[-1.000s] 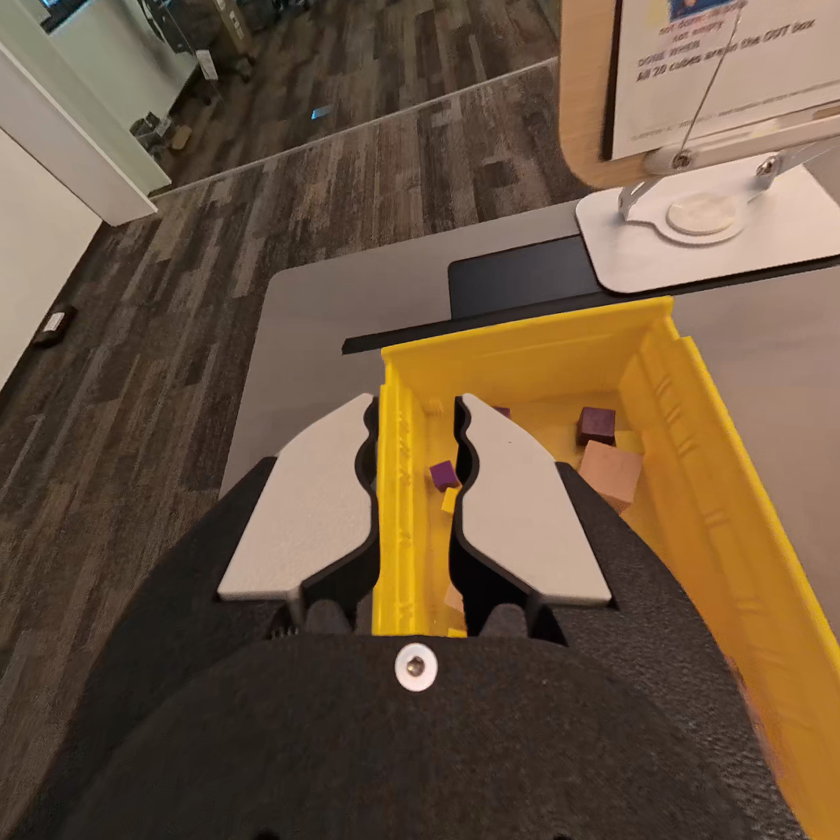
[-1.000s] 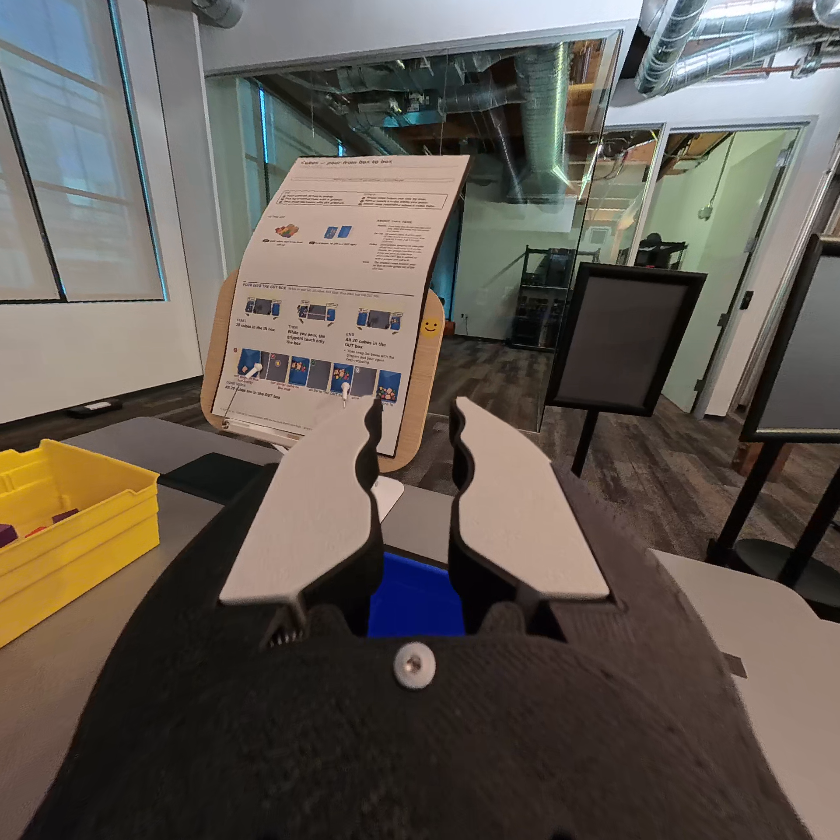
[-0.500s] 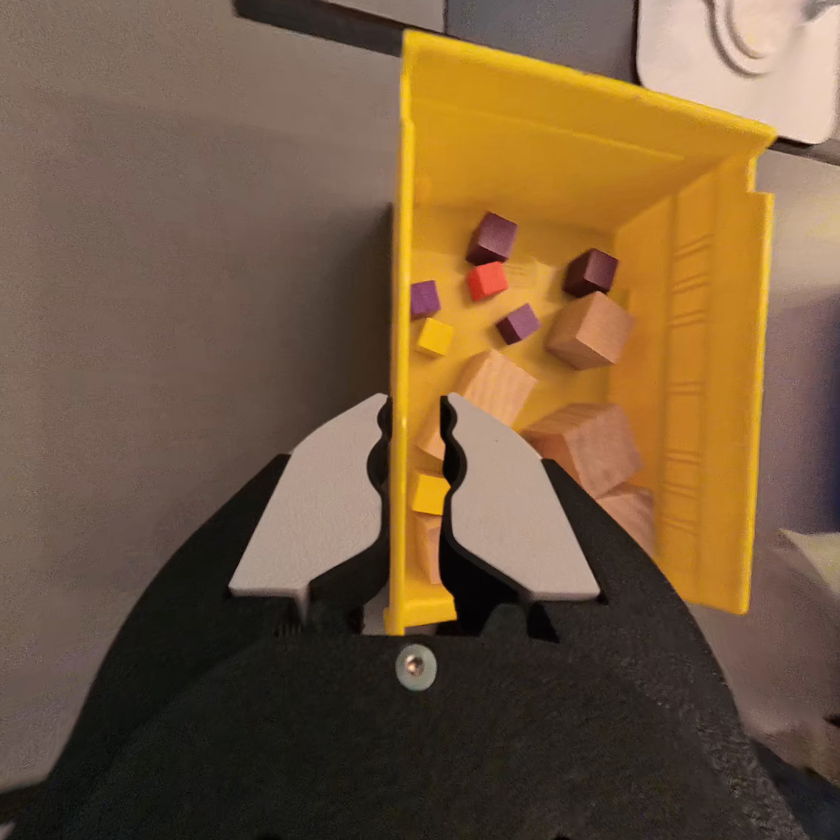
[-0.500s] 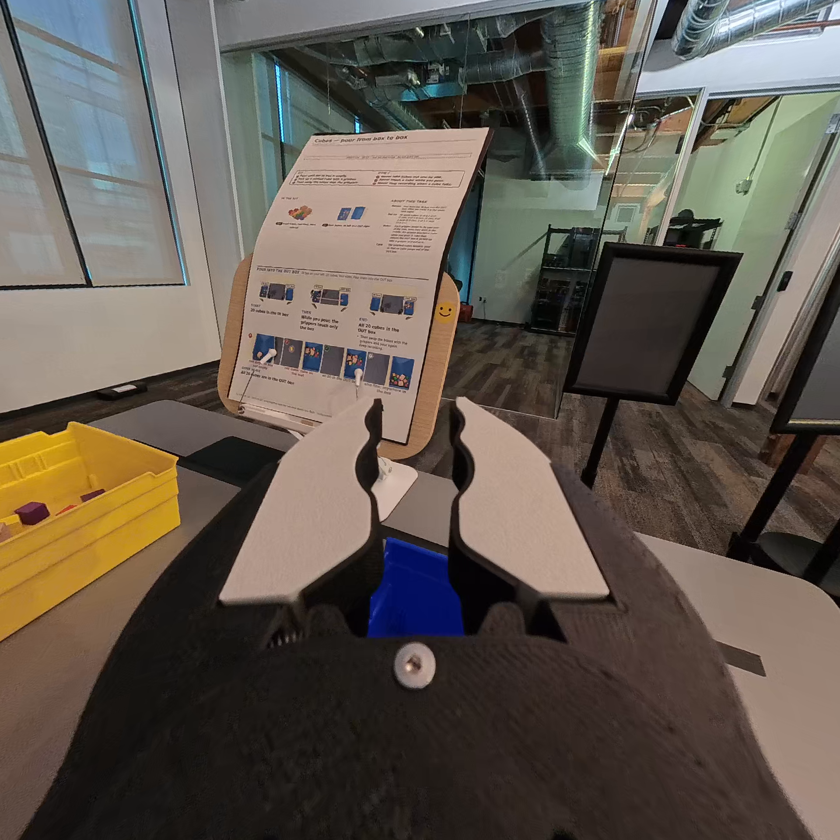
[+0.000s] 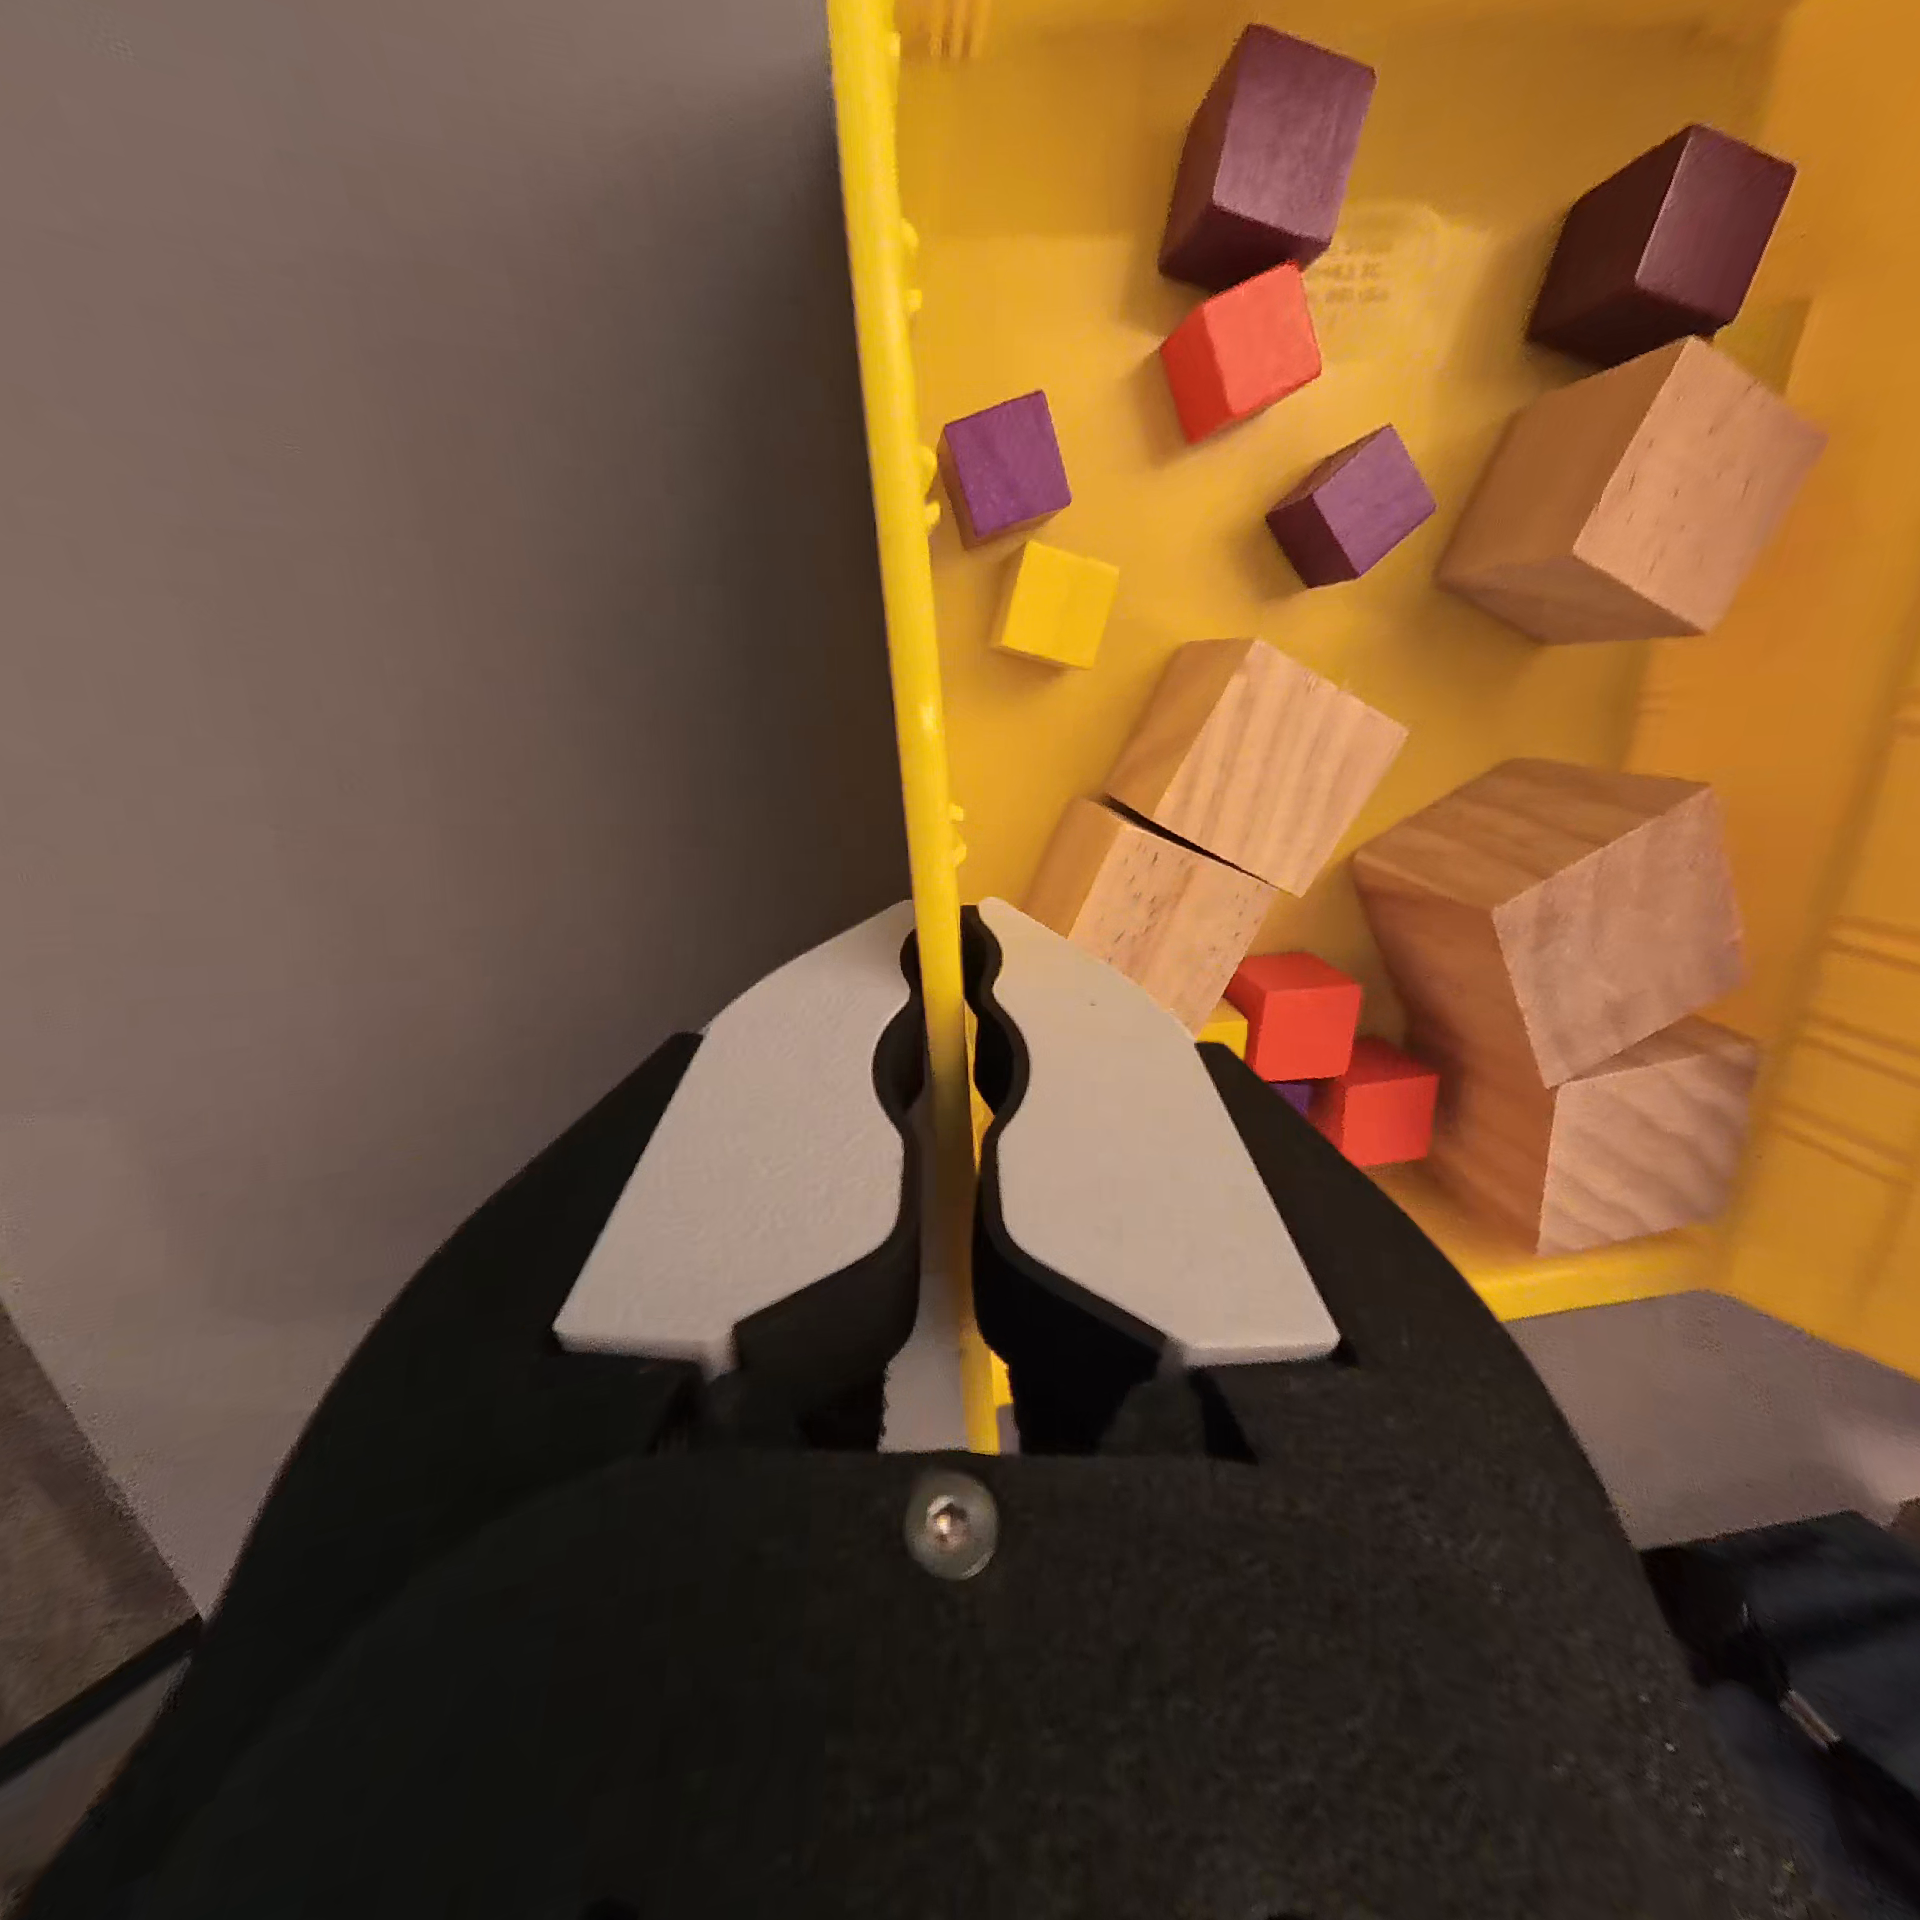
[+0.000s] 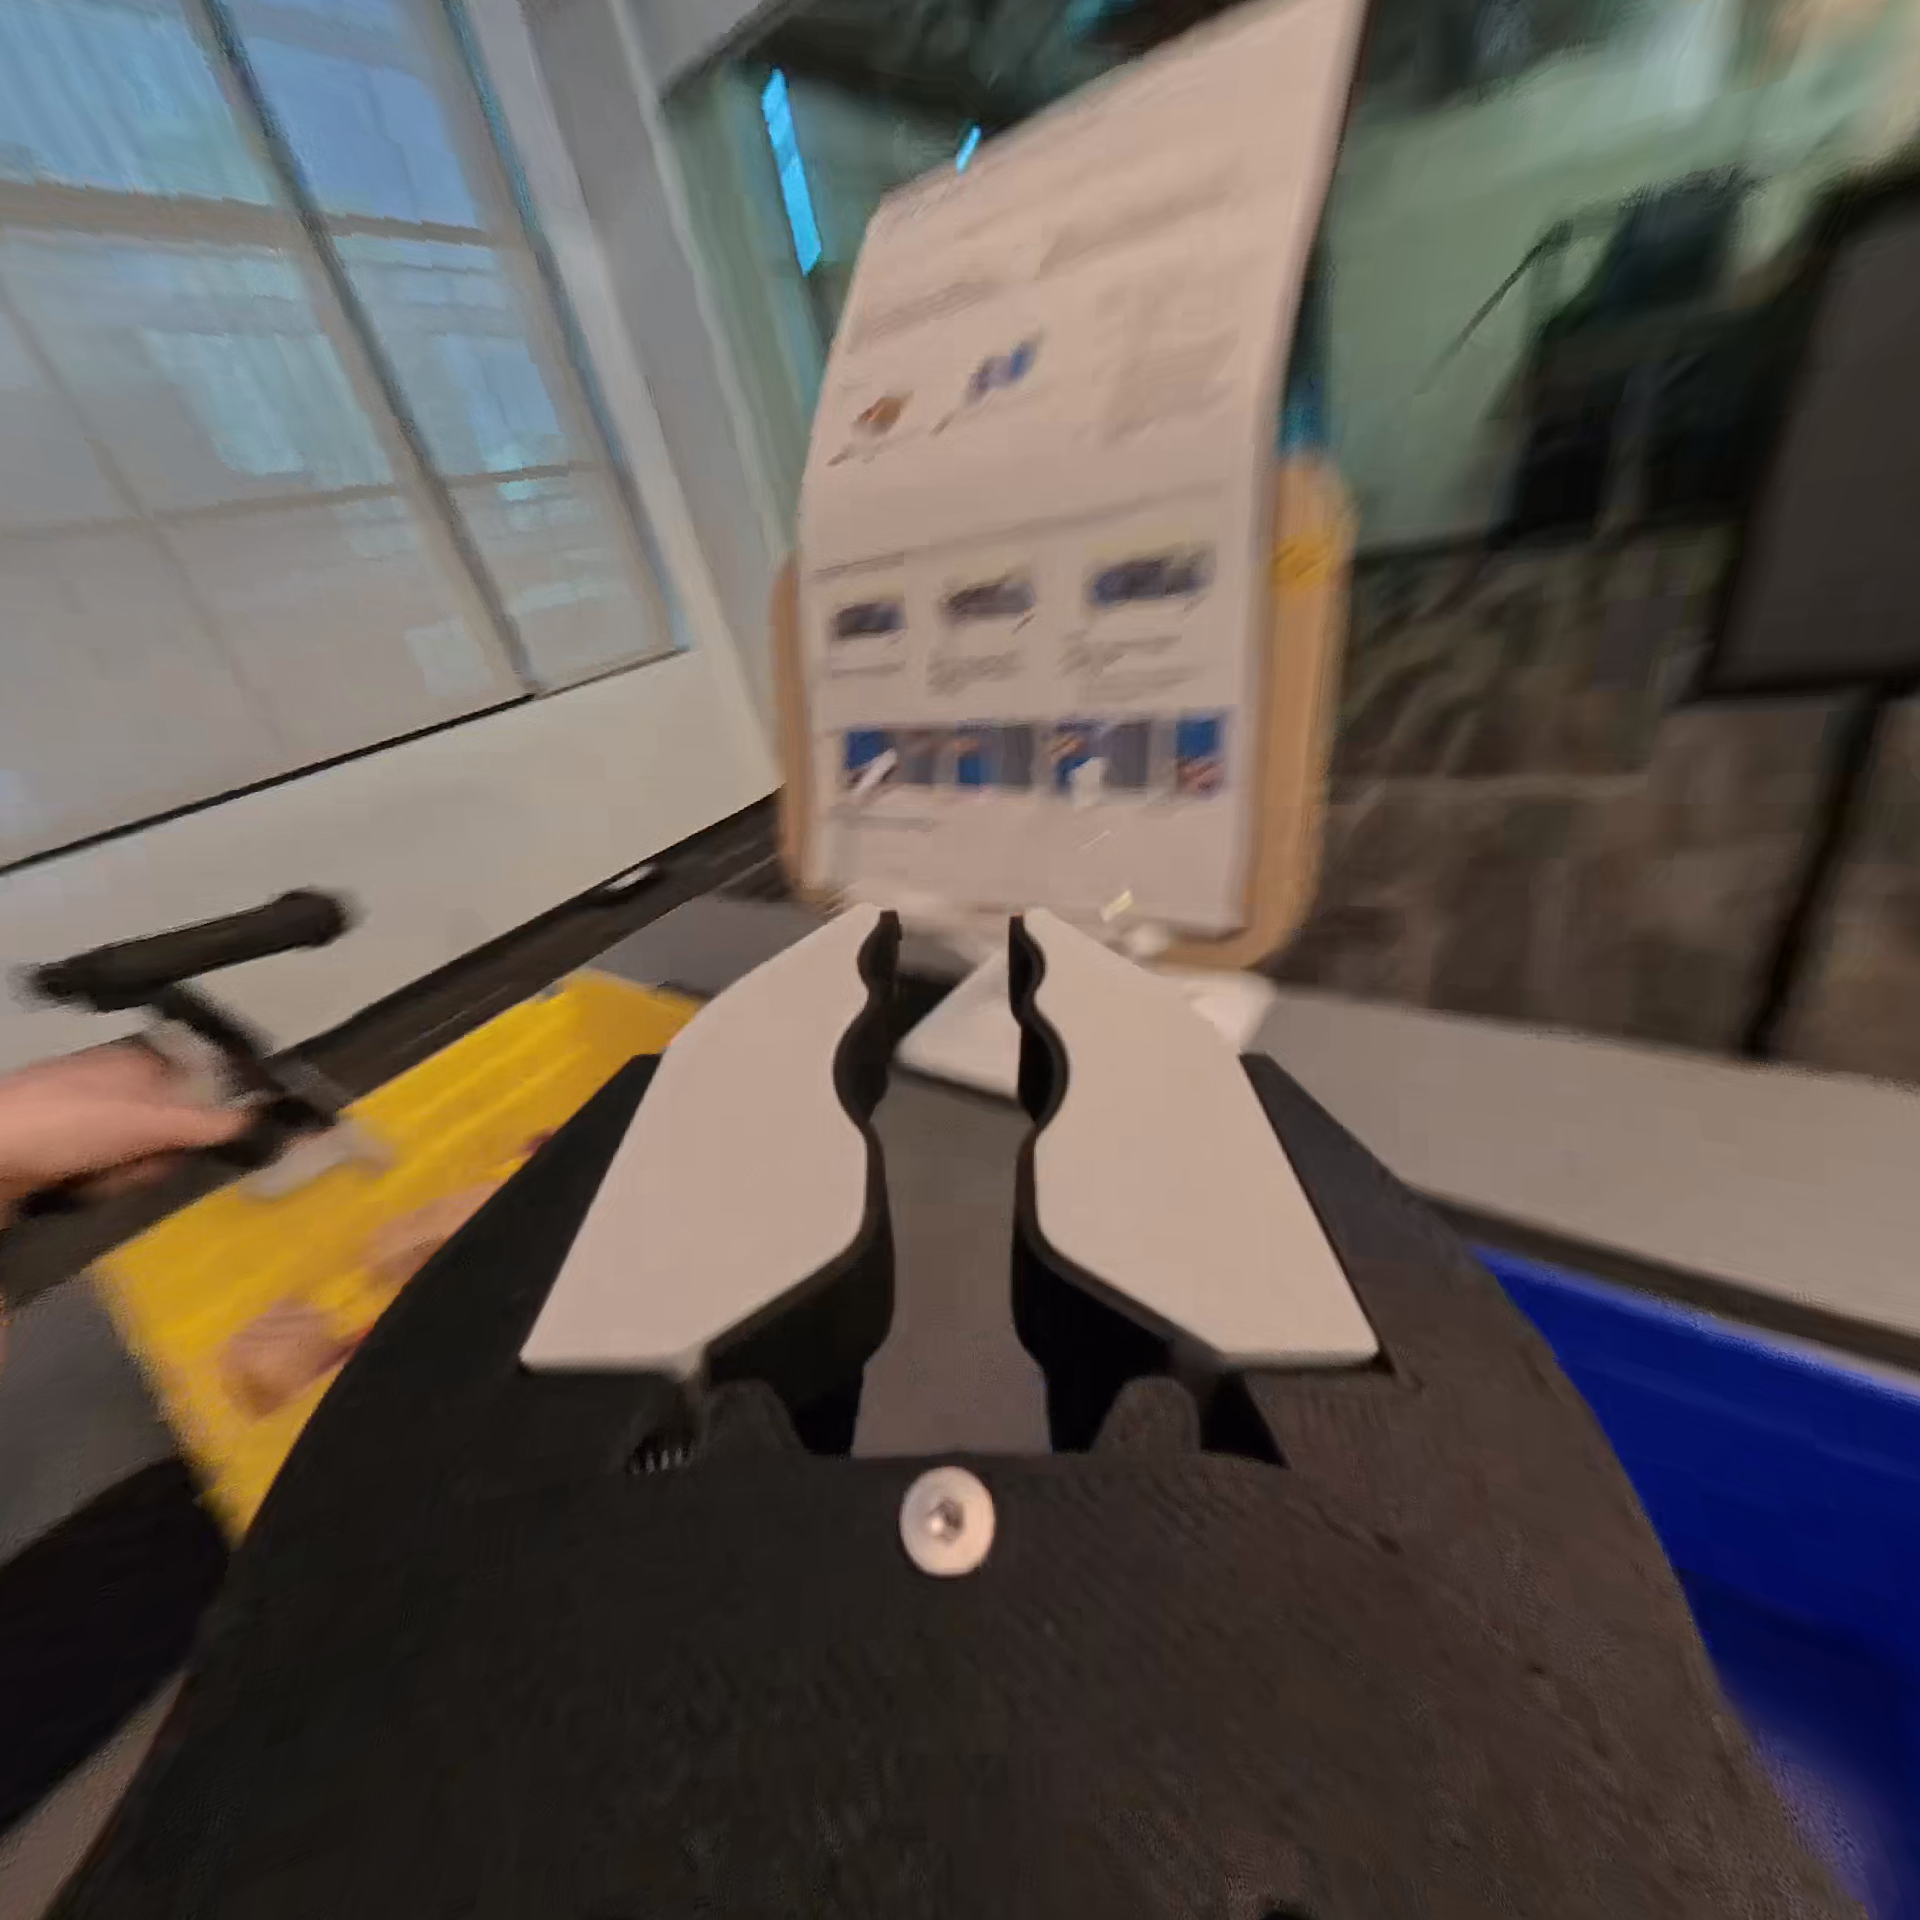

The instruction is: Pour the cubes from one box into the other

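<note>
1. The left gripper (image 5: 940,920) is clenched on the thin side wall of the yellow box (image 5: 894,436), one grey finger outside the wall and one inside.
2. The box is seen from directly above its open top, over a grey table (image 5: 416,520).
3. Loose cubes lie inside it: several large pale wooden cubes (image 5: 1631,499), two big dark purple cubes (image 5: 1262,156), two small purple cubes (image 5: 1006,465), small red cubes (image 5: 1242,348) and a small yellow cube (image 5: 1055,605).
4. The wooden and red cubes bunch toward the near end wall.
5. The right gripper (image 6: 945,925) is released, its fingers apart with nothing between them, above the table.
6. The right view is blurred. The blue box (image 6: 1714,1455) sits low on its right.
7. On its left, a hand (image 6: 94,1107) holds the other gripper at the yellow box.
8. A printed sheet (image 6: 1049,540) on a wooden board stands behind.
</note>
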`<state>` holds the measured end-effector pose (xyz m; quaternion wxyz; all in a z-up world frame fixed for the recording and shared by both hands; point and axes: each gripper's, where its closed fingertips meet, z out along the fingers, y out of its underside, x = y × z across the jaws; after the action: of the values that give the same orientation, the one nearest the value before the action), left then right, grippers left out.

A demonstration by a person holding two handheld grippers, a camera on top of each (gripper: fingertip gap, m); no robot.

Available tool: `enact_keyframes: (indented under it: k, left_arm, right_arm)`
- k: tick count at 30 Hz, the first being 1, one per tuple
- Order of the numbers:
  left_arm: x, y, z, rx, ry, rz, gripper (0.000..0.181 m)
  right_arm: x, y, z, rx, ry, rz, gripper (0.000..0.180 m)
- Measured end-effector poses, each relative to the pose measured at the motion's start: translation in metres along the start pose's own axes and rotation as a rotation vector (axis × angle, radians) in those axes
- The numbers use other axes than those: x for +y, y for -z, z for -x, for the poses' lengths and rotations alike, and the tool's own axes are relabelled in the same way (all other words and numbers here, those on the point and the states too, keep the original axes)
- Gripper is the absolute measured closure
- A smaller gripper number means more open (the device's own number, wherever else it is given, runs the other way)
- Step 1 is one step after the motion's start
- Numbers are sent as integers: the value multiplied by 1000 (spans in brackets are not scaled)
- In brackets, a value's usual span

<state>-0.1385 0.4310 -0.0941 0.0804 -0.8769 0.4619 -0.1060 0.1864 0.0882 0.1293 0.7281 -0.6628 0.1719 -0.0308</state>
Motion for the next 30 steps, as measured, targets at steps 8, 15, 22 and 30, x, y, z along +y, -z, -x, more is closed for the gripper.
enact_keyframes:
  k: [8, 15, 22, 30]
  left_arm:
    - [-12, -15, -89, 52, -181, 37, 176]
    - [-11, -22, -138, 49, -266, 45, 177]
    - [9, -25, -160, 5, -320, 124, 176]
    - [3, -27, -186, 105, -351, 122, 170]
  right_arm:
    - [144, -47, 90, -171, -13, 674, 168]
    - [197, -52, 84, -75, -200, 919, 128]
    - [240, -17, 67, 165, -174, 1343, 137]
    - [254, -4, 56, 282, -252, 1445, 150]
